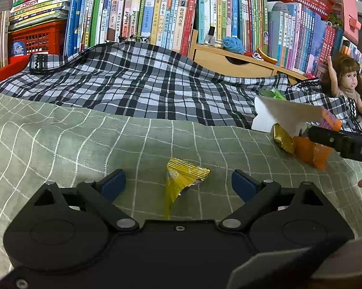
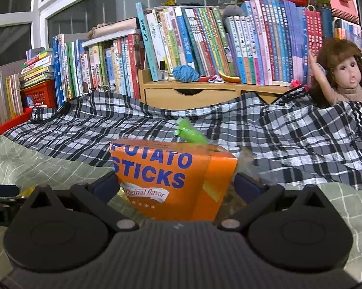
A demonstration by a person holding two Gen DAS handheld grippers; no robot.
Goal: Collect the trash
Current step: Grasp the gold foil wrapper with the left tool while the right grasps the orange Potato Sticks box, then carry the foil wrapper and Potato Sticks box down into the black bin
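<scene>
A crumpled yellow wrapper lies on the green checked cloth, right between the blue-padded fingers of my left gripper, which stands open around it. An orange "Potato Sticks" box fills the gap of my right gripper, whose fingers are spread wide on either side of it. In the left wrist view the same box sits at the right behind a black finger of the right gripper, beside a gold wrapper. A green wrapper lies just beyond the box.
White paper rests behind the gold wrapper. A black-and-white plaid cloth is bunched behind the green one. Books, a wooden drawer unit and a red crate line the back. A doll sits at the right.
</scene>
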